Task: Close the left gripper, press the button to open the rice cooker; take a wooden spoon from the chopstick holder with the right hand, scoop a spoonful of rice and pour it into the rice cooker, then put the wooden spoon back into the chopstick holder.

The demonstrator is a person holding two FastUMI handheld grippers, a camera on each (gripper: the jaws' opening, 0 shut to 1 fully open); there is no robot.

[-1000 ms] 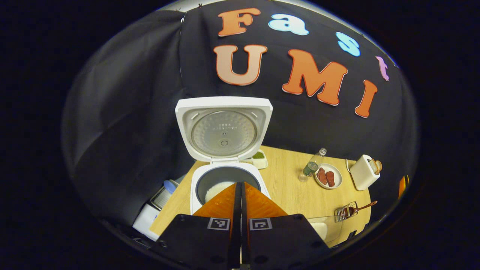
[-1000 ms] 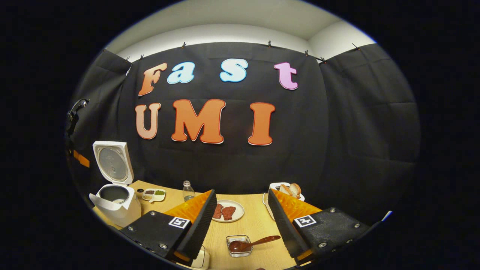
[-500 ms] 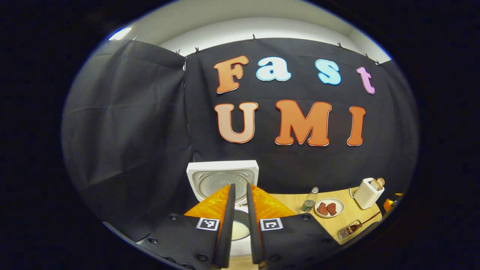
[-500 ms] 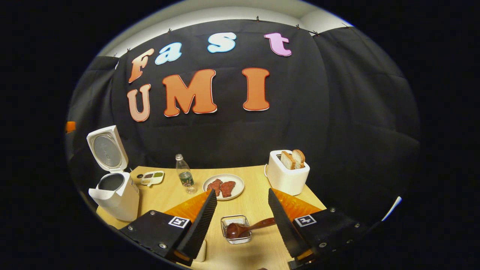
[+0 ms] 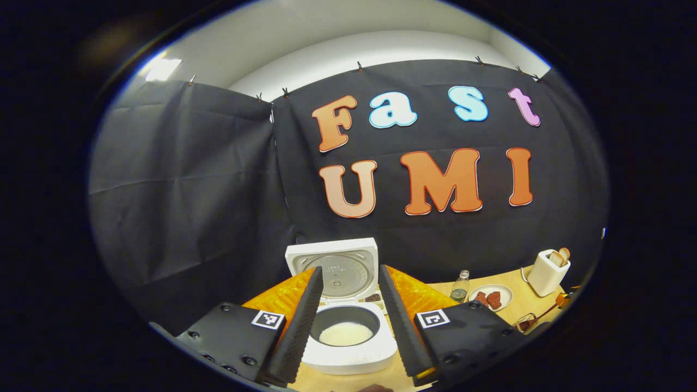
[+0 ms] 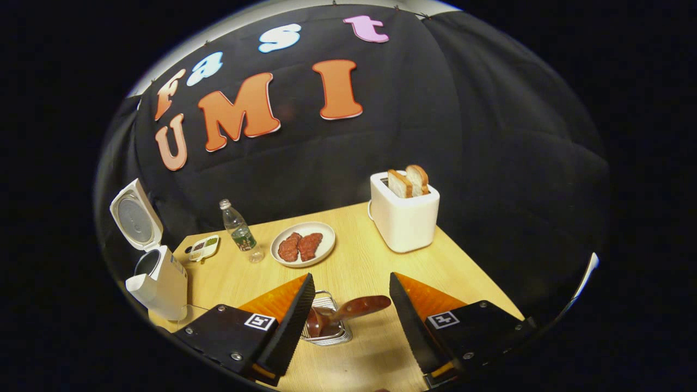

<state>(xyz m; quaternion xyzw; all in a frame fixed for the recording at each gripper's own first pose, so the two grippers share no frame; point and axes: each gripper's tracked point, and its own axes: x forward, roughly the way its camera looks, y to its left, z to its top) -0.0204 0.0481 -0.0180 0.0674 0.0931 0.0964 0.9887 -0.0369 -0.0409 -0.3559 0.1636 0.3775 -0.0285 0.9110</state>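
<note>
Pale wood-grain laminate covers the table (image 6: 375,261), smooth and flat. On its left end stands the rice cooker (image 6: 158,277), glossy white plastic with rounded corners; its lid is up and white rice lies in the dark round pot (image 5: 346,332). The left gripper (image 5: 351,321) hangs before it, jaws wide apart and holding nothing. Near the front edge sits the chopstick holder (image 6: 332,335), a small wire basket, with the wooden spoon (image 6: 354,309) resting in it, dark, glossy, bowl down and handle slanting up to the right. The right gripper (image 6: 351,321) hovers over it, jaws spread wide and empty, one either side of the spoon. The step is probably the pick-up: lower, centre on the handle, close firmly across its narrow width.
</note>
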